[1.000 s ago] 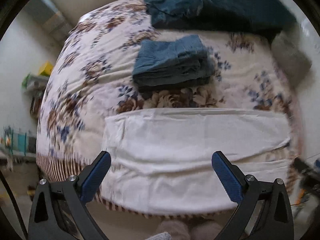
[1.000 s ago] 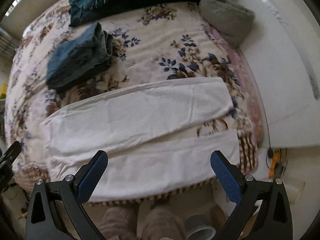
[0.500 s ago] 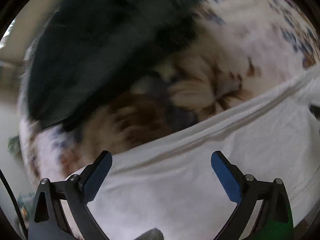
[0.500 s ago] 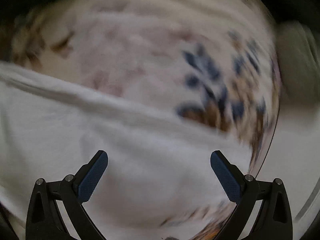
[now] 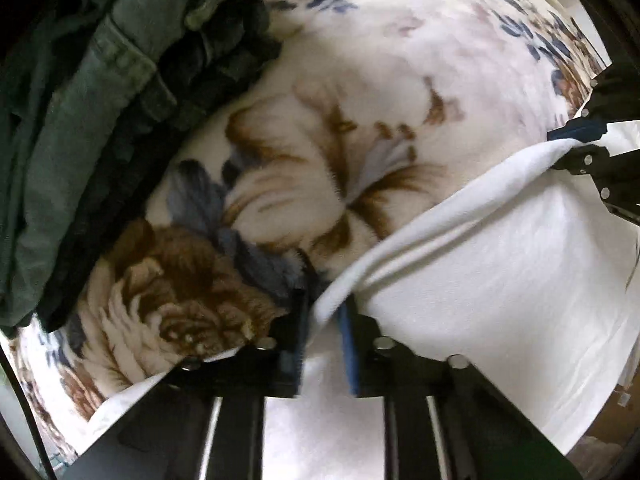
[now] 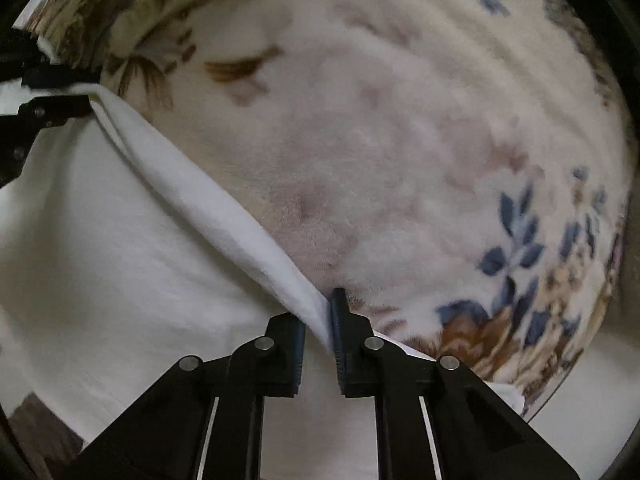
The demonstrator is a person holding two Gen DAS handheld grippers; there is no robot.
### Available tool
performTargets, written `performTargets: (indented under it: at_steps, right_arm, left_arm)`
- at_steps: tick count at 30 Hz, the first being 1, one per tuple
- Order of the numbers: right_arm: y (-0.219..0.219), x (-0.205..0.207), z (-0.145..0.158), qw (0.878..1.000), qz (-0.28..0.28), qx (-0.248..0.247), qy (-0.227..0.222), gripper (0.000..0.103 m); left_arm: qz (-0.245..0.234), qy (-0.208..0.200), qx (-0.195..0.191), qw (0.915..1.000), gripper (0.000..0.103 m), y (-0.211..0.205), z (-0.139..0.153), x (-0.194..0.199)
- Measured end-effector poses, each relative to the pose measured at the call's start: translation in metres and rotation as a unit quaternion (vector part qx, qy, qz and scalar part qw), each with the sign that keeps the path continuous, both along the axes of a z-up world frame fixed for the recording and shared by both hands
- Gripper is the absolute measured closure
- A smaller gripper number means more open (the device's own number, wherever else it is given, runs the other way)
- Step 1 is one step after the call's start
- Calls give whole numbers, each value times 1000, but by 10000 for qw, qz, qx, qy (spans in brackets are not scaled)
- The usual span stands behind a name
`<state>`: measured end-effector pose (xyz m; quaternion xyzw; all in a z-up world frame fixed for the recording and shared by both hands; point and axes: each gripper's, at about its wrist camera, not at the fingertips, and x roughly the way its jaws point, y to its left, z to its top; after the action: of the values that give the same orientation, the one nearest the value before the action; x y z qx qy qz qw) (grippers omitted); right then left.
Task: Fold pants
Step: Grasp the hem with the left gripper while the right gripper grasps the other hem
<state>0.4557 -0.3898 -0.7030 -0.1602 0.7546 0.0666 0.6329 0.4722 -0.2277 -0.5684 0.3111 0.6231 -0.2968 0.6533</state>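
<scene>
Left gripper [image 5: 323, 322]: jaws nearly closed, pinching far edge of white pants [image 5: 500, 264], bottom centre of left view. Right gripper [image 6: 318, 326]: jaws nearly closed, clamping same edge, bottom centre of right view. Pants spread over floral blanket [image 5: 340, 140], filling lower right of left view, lower left of right view. Edge runs taut between both grippers. Folded dark green garments [image 5: 80, 128] on blanket, upper left of left view, apart from pants.
</scene>
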Motion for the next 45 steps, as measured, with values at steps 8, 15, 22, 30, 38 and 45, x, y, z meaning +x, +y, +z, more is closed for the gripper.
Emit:
performTargets:
  at_steps: [8,15,22,30,38,45]
  right_arm:
    - [-17,-26,53,9927,-858,176,-825,98]
    - [10,-102,113,9850,-1186,335,-1206,98]
    - [65,-216,148,9868,-1208,174,-1063,98]
    - [111,-308,81,9925,-1067,-226,-555,98]
    - [102,-327,66,9857,-1670,16,-221,63]
    - [44,-352,134,9514,-2825,1076,-586,10]
  left_arm:
    - [988,-591,-472,9922,97,34,84,-33]
    - [2124,-673,-813,9715,98,67,137,-121]
    - [2819,-445,-1074,9524,99,79,118,-220]
    - [3232,260,-587,9442,99,113,30,-301]
    - [3511,465,-406,9343,71,124,21,-310]
    - [3863,-409,-20,9215,10,142,65,-297]
